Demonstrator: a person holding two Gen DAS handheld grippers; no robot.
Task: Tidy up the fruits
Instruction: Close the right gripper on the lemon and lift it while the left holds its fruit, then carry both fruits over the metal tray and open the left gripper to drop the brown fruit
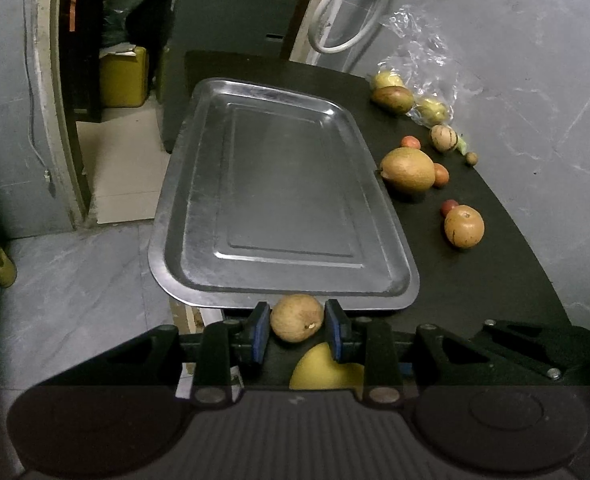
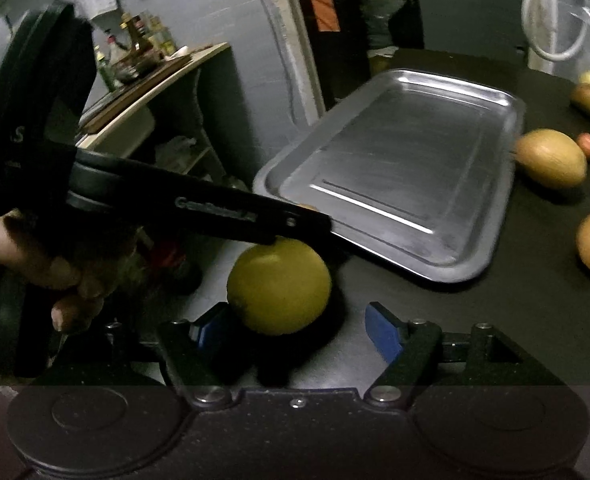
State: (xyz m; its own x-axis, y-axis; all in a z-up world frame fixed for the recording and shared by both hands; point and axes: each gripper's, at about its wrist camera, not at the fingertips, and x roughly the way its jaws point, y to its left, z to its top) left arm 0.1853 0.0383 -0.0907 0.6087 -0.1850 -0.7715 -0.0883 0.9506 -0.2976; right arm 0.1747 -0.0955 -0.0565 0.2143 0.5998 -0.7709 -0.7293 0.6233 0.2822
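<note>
My left gripper point(image 1: 297, 326) is shut on a small brown round fruit point(image 1: 297, 317), held just before the near rim of a bare steel tray point(image 1: 199, 280) on the black table. Under it lies a big yellow round fruit point(image 1: 327, 368). In the right wrist view that yellow fruit point(image 2: 279, 286) sits between the blue pads of my right gripper point(image 2: 295, 330), which is open; the left pad is close to the fruit, the right pad stands apart. The left gripper's black body point(image 2: 199, 204) crosses above the fruit, held by a hand point(image 2: 35, 264).
To the right of the tray point(image 2: 491, 216) lie several fruits: a large tan oval one point(image 1: 408, 170), a round orange-brown one point(image 1: 464, 226), small red ones point(image 1: 441, 175), a striped one point(image 1: 442, 138), and more by a clear plastic bag point(image 1: 427, 56). The table's left edge drops to the floor.
</note>
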